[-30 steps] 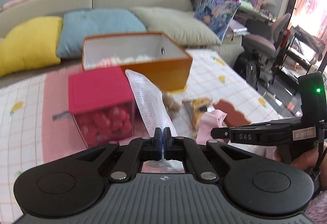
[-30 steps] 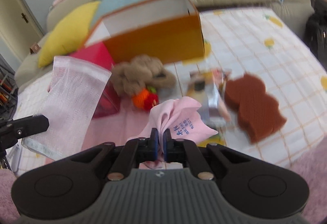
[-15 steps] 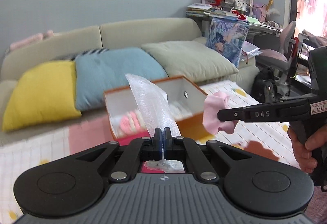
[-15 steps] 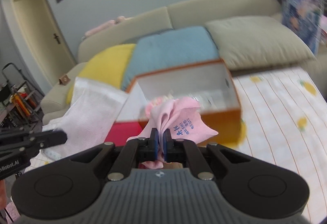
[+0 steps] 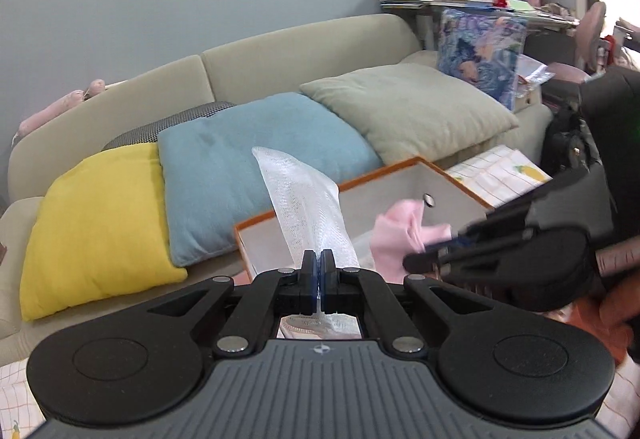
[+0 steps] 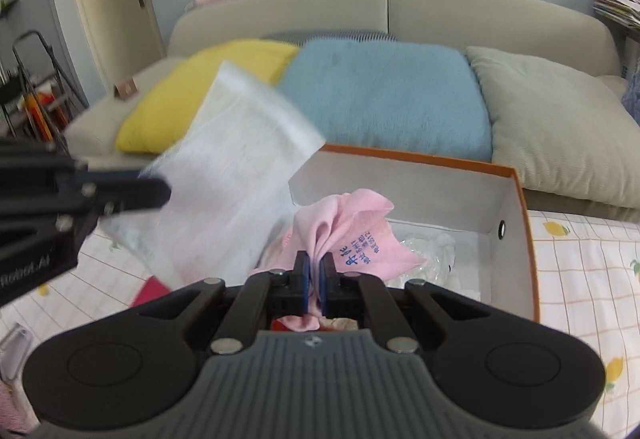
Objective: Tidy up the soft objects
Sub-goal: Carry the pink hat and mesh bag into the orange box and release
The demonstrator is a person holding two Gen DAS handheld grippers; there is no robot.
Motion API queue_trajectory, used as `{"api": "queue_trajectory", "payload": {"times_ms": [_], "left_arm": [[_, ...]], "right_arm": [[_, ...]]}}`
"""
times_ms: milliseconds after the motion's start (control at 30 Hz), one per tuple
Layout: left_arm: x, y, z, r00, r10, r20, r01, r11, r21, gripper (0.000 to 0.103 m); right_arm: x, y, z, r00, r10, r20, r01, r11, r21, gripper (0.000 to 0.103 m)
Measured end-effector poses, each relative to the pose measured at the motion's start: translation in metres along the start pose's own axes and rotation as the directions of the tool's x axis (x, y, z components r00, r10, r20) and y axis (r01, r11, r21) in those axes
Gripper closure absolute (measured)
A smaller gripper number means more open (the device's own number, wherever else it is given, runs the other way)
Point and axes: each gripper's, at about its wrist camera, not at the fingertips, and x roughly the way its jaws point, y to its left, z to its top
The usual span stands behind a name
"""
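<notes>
Our left gripper (image 5: 319,271) jaws clamped on white mesh bag (image 5: 308,215); our right gripper (image 6: 314,281) jaws clamped on pink cloth (image 6: 344,227). Both held above orange box (image 6: 524,223), box just before sofa (image 6: 440,11) cushions.

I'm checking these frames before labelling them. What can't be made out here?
- Floor of the orange box, right wrist view: mostly covered by the pink cloth held in the right gripper.
- White mesh bag, right wrist view: motion-blurred, contents unreadable.
- Right gripper, left wrist view: blurred.
- Box front, left wrist view: hidden behind the left gripper.
</notes>
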Motion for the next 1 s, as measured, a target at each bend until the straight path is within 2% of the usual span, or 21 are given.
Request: {"api": "queue_trajectory", "payload": {"times_ms": [100, 200, 367, 467, 533, 633, 700, 833, 1000], "left_arm": [[0.021, 0.006, 0.002, 1.000, 0.014, -0.020, -0.014, 1.000, -0.001, 0.102], [0.042, 0.005, -0.001, 0.998, 0.031, -0.063, -0.029, 0.999, 0.042, 0.102], [0.065, 0.000, -0.015, 0.989, 0.020, -0.145, -0.008, 0.996, 0.088, 0.100], [0.068, 0.000, -0.021, 0.986, 0.011, -0.165, 0.001, 0.997, 0.077, 0.095], [0.069, 0.002, -0.022, 0.984, -0.002, -0.178, 0.015, 0.998, 0.068, 0.094], [0.067, 0.002, -0.024, 0.982, -0.017, -0.188, 0.030, 0.997, 0.067, 0.082], [0.063, 0.001, -0.024, 0.984, -0.005, -0.178, 0.018, 0.997, 0.074, 0.077], [0.054, 0.003, -0.021, 0.986, -0.008, -0.165, 0.017, 0.998, 0.052, 0.059], [0.024, 0.002, -0.014, 0.996, 0.001, -0.093, 0.000, 1.000, 0.011, 0.052]], "right_arm": [[0.021, 0.001, 0.004, 0.999, -0.010, -0.039, 0.009, 1.000, -0.021, 0.101], [0.036, 0.003, 0.004, 0.997, -0.010, -0.071, 0.007, 0.999, -0.036, 0.101], [0.056, 0.003, 0.003, 0.992, -0.002, -0.130, -0.003, 0.999, -0.035, 0.100], [0.061, 0.002, 0.000, 0.989, -0.009, -0.150, 0.005, 1.000, -0.030, 0.091], [0.061, 0.004, -0.003, 0.989, -0.022, -0.147, 0.014, 0.998, -0.055, 0.091], [0.060, 0.005, -0.005, 0.990, -0.027, -0.141, 0.017, 0.997, -0.071, 0.074], [0.057, 0.004, -0.006, 0.991, -0.032, -0.131, 0.024, 0.998, -0.063, 0.072], [0.047, 0.002, -0.007, 0.993, -0.050, -0.108, 0.044, 0.998, -0.054, 0.068], [0.018, 0.005, -0.011, 0.996, -0.088, -0.030, 0.084, 0.991, -0.104, 0.057]]}}
